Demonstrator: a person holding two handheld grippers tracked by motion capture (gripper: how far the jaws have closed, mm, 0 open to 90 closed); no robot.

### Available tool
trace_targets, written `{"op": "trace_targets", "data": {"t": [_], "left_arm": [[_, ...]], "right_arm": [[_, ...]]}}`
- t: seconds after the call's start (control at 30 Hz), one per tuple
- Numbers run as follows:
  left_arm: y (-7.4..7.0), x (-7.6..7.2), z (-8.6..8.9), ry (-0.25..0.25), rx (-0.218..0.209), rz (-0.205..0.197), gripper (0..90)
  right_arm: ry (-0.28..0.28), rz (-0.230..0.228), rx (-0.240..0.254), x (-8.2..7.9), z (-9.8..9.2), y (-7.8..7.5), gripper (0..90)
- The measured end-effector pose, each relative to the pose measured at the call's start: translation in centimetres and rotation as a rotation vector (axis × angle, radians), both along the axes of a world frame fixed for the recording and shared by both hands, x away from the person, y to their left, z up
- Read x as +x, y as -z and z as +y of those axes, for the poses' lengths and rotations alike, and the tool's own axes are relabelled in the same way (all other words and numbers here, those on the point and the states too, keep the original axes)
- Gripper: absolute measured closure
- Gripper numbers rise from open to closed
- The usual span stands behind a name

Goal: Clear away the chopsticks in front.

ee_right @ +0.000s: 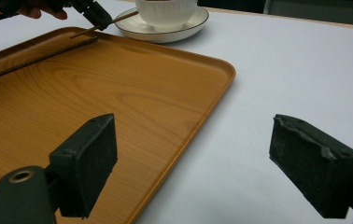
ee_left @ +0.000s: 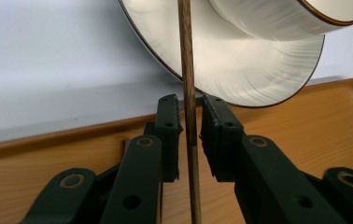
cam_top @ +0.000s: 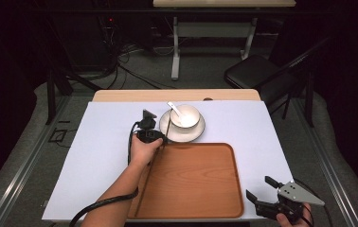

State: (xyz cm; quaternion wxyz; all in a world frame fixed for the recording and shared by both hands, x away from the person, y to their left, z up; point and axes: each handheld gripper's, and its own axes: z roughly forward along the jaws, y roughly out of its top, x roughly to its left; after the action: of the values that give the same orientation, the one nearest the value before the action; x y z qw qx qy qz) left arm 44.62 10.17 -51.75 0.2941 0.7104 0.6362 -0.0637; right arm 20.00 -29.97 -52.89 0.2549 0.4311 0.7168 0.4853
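Observation:
A thin brown chopstick slants from the white saucer down across the far rim of the wooden tray. My left gripper straddles it at the tray's far left corner. Narrow gaps show between both pads and the stick, so the jaws are open around it. In the high view the chopstick crosses the saucer's left edge. A second chopstick lies inside the tray along its left wall. My right gripper hangs wide open and holds nothing beside the tray's near right corner.
A white bowl with a white spoon in it sits on the saucer, just beyond the tray. A pale mat covers the table. A black chair and a desk frame stand behind.

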Motion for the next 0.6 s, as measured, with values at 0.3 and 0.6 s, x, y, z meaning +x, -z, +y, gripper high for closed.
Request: {"op": "trace_targets", "data": {"t": [0.3,0.6], "left_arm": [[0.25,0.19,0.38,-0.017,-0.039,0.033,82.4],[0.44,0.23,0.51,-0.048,-0.084,0.057,84.9]], "right_arm": [[0.000,-0.001,0.001,0.00,0.00,0.00,14.8],[0.000,-0.002,0.000,-0.01,-0.01,0.00,14.8]]}}
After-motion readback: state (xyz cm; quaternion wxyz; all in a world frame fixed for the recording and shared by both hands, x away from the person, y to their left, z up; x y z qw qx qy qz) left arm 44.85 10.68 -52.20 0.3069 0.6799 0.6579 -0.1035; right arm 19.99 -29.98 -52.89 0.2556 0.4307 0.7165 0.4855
